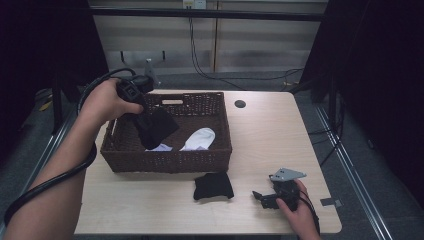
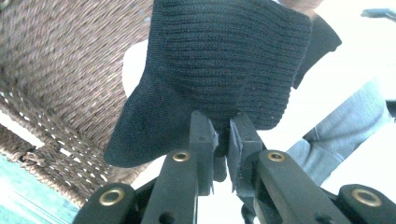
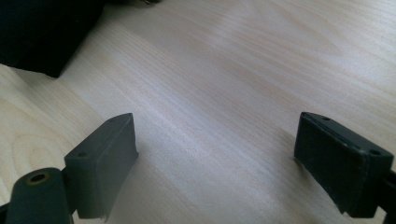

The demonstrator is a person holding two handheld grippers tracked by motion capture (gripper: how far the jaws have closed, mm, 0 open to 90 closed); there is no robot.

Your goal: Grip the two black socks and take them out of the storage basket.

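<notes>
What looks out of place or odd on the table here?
One black sock lies loose on the table, outside the basket, while the left gripper holds another black sock above it. The right gripper rests open nearby. Nothing spilled or damaged.

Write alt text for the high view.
A person's left gripper holds a black sock above a brown wicker basket containing a white sock. Another black sock lies on the wooden table, beside the resting right gripper.

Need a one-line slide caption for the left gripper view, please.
Left gripper shut on a black sock, dangling over the brown wicker basket.
</notes>
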